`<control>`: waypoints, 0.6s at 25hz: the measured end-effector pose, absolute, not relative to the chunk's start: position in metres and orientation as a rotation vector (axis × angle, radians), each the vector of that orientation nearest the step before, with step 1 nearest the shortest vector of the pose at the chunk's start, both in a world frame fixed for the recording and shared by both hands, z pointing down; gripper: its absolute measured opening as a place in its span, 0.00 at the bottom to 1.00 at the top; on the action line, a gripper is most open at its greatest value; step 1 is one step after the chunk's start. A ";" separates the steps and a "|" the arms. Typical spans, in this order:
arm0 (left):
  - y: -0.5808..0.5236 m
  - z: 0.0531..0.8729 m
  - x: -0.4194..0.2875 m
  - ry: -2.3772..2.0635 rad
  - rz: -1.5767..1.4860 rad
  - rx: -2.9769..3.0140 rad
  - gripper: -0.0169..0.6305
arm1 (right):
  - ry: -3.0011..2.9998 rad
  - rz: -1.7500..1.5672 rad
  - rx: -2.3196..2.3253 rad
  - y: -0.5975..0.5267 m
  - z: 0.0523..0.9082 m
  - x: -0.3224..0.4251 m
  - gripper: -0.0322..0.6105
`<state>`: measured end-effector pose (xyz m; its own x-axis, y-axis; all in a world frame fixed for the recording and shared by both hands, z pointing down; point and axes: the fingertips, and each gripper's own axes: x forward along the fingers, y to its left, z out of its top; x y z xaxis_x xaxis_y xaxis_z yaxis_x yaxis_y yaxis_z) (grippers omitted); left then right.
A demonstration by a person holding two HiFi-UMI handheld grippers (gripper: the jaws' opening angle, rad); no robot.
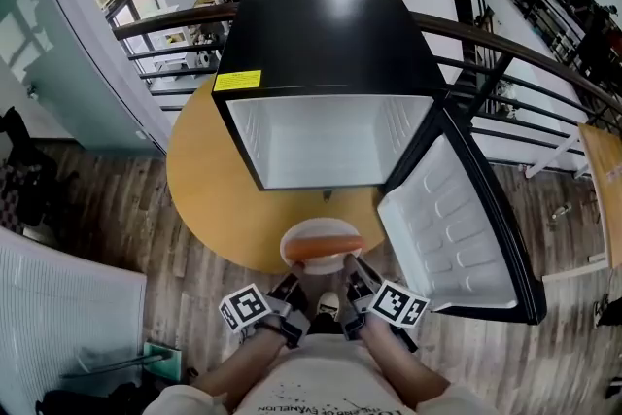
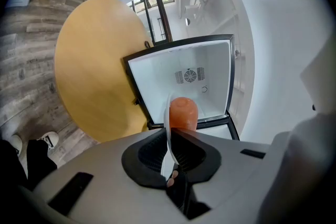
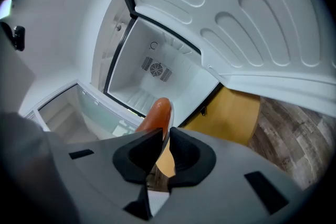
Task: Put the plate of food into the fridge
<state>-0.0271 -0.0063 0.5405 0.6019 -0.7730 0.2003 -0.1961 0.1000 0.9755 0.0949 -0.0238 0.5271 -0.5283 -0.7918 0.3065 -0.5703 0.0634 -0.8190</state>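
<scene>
Before open fridge (image 1: 330, 146), plate (image 1: 321, 228) clamped.

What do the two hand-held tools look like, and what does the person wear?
The left tool and the right tool each have a dark frame and a white cube with black square markers. In their own views the bodies are smooth grey with black ribbed pads. The person wears a pale printed T-shirt.
</scene>
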 end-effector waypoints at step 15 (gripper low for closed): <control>-0.049 0.541 -0.017 -0.900 -0.542 1.424 0.09 | 2.151 -1.473 -1.360 -0.070 0.529 0.104 0.14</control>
